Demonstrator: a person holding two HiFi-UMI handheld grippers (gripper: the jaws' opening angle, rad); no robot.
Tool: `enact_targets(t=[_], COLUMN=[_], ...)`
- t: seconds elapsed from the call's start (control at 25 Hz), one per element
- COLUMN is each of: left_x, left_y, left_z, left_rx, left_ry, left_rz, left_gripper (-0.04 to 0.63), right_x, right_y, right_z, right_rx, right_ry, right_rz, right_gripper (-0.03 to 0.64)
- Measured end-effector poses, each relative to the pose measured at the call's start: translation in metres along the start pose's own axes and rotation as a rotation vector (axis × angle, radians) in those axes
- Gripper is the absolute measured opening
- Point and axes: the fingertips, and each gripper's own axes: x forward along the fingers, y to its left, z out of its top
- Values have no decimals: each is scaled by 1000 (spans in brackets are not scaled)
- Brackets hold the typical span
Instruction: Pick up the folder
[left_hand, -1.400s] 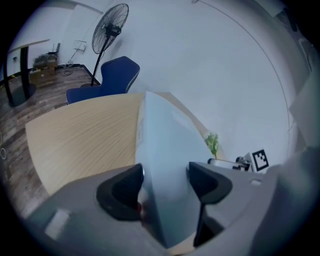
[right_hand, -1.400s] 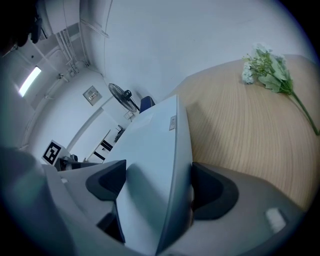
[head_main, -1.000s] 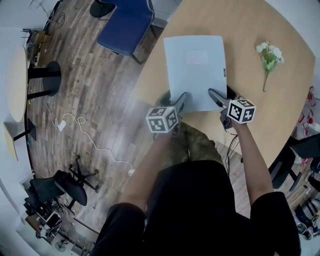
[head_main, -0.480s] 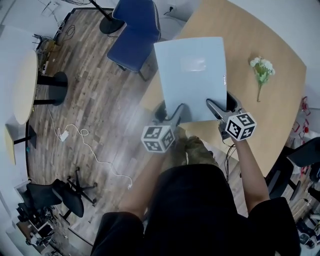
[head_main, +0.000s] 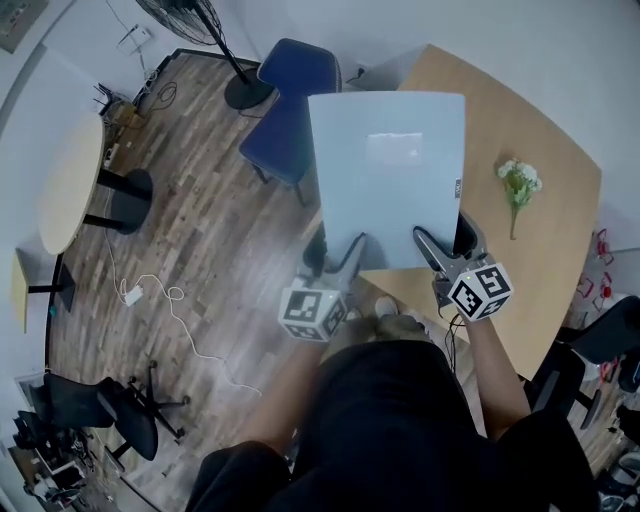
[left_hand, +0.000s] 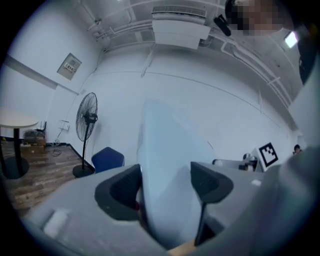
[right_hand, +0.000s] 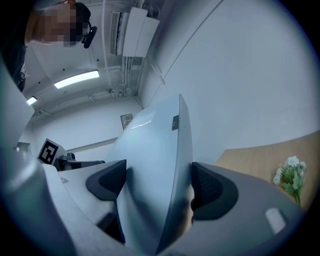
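Teamwork is doing the job here. Nearest the person, the left tool (head_main: 340, 248) and the right tool (head_main: 445, 238) are each taking one near corner of the folder (head_main: 385, 165), seemingly so that the broad, pale cover is riding flat instead of sagging or twisting from a single grip. The right tool is pinching the folder, its two pads pressing on opposite faces close to the spine edge. The left tool is clamping it too, with the folder filling the gap between its pads. Its jaws are opening a little, though, which I judge is shifting more of the load to the right side. The folder is hanging in the air above the near edge of the counter (head_main: 545, 250), so the pickup is looking essentially done. Beyond it, the white flowers (head_main: 519, 185) are lying on the counter, well apart from the folder and out of its way. Farther off, the blue chair (head_main: 292, 105) is standing on the wooden floor (head_main: 190, 220), and the fan (head_main: 195, 18) is standing behind it near the wall.
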Motion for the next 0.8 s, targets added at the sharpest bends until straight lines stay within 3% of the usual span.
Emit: enact_targets(t=[0.24, 0.48, 0.8], left_x=[-24, -21, -11], left_y=[-9, -31, -72], left_z=[40, 59, 72], left_rx=[26, 44, 136], left_ry=[-99, -182, -227], left_rz=[-69, -170, -324], left_gripper=[324, 325, 325], right_x=[-18, -43, -92], right_y=[37, 44, 38], right_z=[39, 61, 78], right_rx=[-111, -192, -196], right_ry=[-99, -159, -215], right_rz=[-34, -98, -233], right_gripper=[407, 407, 405])
